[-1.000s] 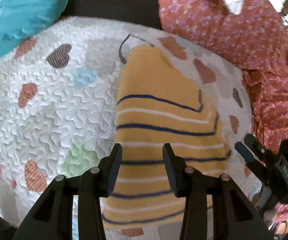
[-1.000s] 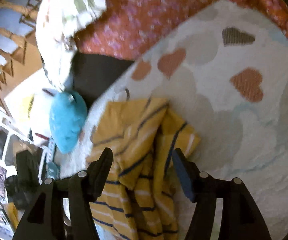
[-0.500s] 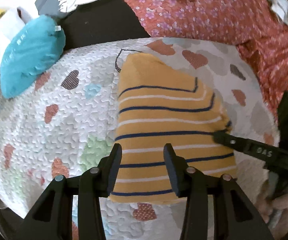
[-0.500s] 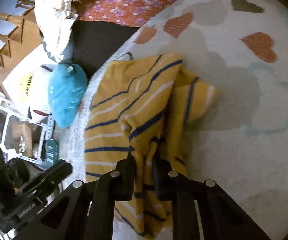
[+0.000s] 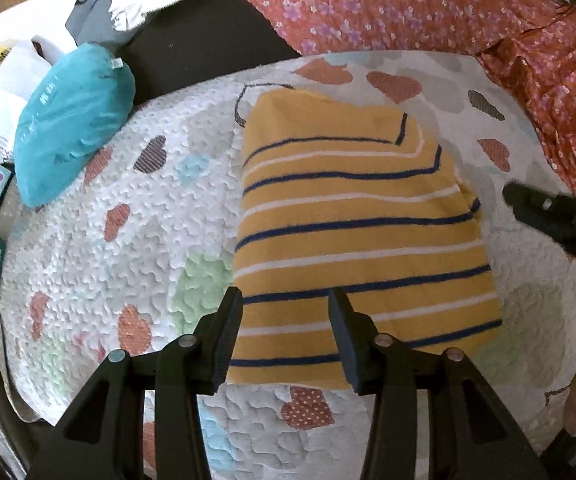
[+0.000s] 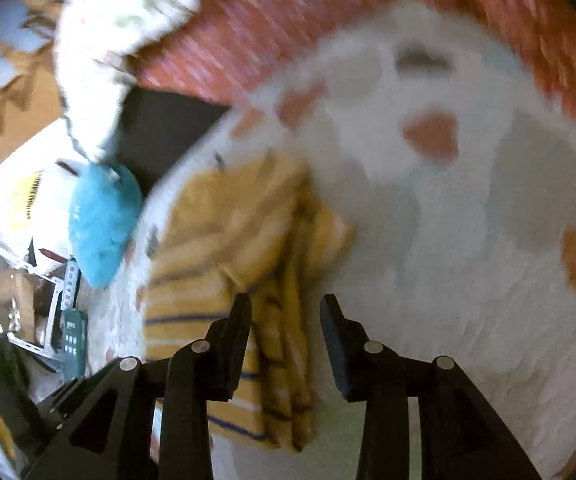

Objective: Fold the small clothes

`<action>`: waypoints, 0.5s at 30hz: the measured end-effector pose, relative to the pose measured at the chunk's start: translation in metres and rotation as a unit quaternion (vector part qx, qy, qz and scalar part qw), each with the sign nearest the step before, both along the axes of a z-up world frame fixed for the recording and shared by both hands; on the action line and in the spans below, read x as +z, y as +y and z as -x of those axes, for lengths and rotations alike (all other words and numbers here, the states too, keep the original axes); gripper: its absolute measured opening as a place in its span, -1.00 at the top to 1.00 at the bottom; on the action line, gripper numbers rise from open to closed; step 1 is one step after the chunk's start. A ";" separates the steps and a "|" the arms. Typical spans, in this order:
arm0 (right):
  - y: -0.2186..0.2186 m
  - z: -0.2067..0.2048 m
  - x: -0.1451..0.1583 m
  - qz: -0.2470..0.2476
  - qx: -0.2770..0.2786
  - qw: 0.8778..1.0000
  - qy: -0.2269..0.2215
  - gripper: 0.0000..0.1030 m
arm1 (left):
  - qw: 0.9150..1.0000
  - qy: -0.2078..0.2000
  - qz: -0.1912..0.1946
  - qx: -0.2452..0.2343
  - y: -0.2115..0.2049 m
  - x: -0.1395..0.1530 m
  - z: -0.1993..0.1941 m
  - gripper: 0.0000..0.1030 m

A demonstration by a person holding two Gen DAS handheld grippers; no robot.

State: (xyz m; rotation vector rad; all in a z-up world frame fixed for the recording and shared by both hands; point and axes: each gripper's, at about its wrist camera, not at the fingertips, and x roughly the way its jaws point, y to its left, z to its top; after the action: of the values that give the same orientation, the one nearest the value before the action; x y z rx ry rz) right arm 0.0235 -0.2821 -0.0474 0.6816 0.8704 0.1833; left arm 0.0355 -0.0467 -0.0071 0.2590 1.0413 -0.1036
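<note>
Striped yellow garment [image 5: 359, 232] lies folded flat on the heart-print quilt [image 5: 100, 208], blue and white stripes running across it, bundle narrower toward the far end. Half a second back the right gripper [image 6: 286, 308] was pinched on the garment's right-side fold; now its jaws are opening, nothing pressed between them, the cloth let go and resting on the quilt below and left of the fingers. Right wrist view is motion-blurred, so exact clearance above the fabric cannot be told. That release suggests the side fold is laid down and this step is done. Left gripper [image 5: 286, 304] hangs over the garment's near edge with jaws part spread, holding nothing; cloth shows in the gap, contact unclear. A second ago it sat closer in over the stripes; more quilt now shows. Likely next: a crosswise fold or smoothing.
</note>
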 end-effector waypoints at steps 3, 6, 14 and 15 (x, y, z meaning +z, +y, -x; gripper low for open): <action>0.013 -0.001 0.008 -0.024 0.029 0.999 -0.027 0.22 | 1.000 -0.002 -0.003 -0.001 0.001 0.002 0.001 0.15; 0.028 -0.014 -0.010 -0.040 0.057 0.998 -0.004 0.22 | 1.000 -0.002 -0.006 0.000 0.001 0.002 0.001 0.15; 0.021 -0.030 -0.060 -0.042 0.046 0.994 0.086 -0.20 | 1.000 -0.006 -0.014 0.003 0.006 0.000 -0.001 0.15; 0.018 -0.029 -0.055 -0.037 0.044 0.995 0.080 -0.20 | 1.000 -0.006 -0.014 0.004 0.007 0.000 -0.002 0.15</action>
State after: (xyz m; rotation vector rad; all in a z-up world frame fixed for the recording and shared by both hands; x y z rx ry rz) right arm 0.0522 -0.2637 -0.1023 0.7353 1.0528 0.2422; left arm 0.0372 -0.0399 -0.0070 0.2802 1.0317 -0.0799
